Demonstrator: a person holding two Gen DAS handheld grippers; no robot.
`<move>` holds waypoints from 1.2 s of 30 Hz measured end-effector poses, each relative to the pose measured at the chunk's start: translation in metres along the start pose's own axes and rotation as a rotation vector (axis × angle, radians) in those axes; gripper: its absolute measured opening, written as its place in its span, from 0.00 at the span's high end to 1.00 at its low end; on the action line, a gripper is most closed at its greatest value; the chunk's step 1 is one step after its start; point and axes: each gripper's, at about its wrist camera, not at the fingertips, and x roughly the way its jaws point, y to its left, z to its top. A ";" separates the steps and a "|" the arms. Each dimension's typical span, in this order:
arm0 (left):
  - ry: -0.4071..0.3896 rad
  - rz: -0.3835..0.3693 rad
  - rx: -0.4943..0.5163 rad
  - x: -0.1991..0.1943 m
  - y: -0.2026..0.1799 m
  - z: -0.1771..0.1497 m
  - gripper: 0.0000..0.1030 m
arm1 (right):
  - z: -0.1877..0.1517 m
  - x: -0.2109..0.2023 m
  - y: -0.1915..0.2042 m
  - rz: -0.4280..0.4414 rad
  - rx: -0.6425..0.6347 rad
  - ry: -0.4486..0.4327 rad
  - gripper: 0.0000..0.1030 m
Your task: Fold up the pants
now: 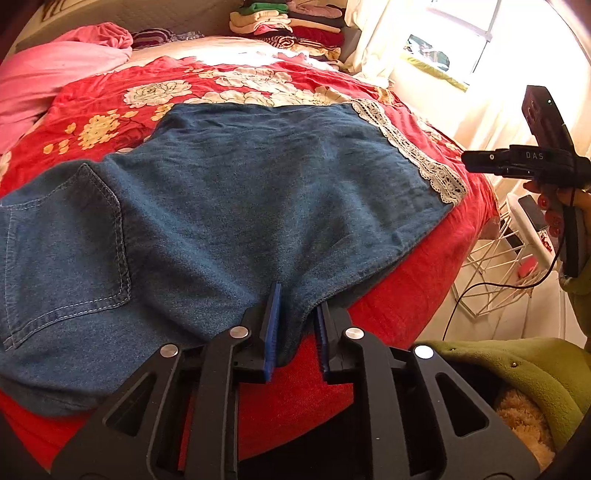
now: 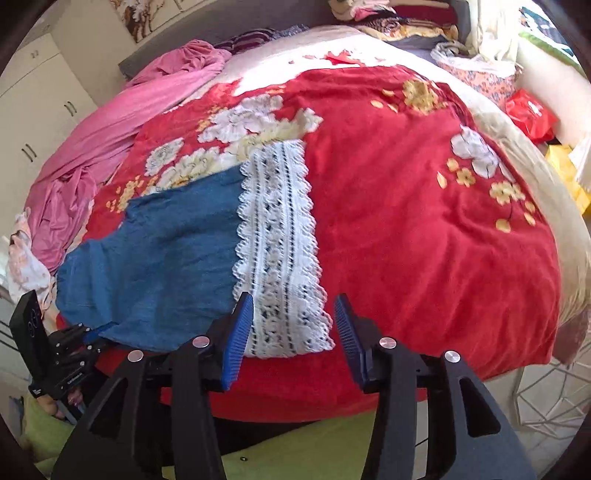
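Note:
Blue denim pants point(image 1: 240, 184) lie flat on the red flowered bedspread point(image 1: 406, 295), a back pocket point(image 1: 74, 240) at the left and a white lace hem point(image 1: 417, 155) at the right. My left gripper point(image 1: 296, 295) stands at the near edge, its blue pads slightly apart with a fold of denim between them, not pinched. In the right wrist view the lace hem point(image 2: 277, 240) and the denim point(image 2: 166, 258) lie flat. My right gripper point(image 2: 293, 297) hovers open over the lace's near end, holding nothing. The left gripper point(image 2: 85, 336) shows at the lower left.
A pink blanket point(image 1: 55, 74) is bunched at the far left and folded clothes point(image 1: 295, 22) are stacked at the head of the bed. A white wire rack point(image 1: 498, 266) stands beside the bed on the right. A red bag point(image 2: 528, 118) lies by the far right edge.

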 end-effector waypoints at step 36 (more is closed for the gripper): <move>-0.215 0.350 -0.639 -0.112 0.172 -0.031 0.70 | -0.002 0.069 0.051 0.064 -0.165 0.127 0.28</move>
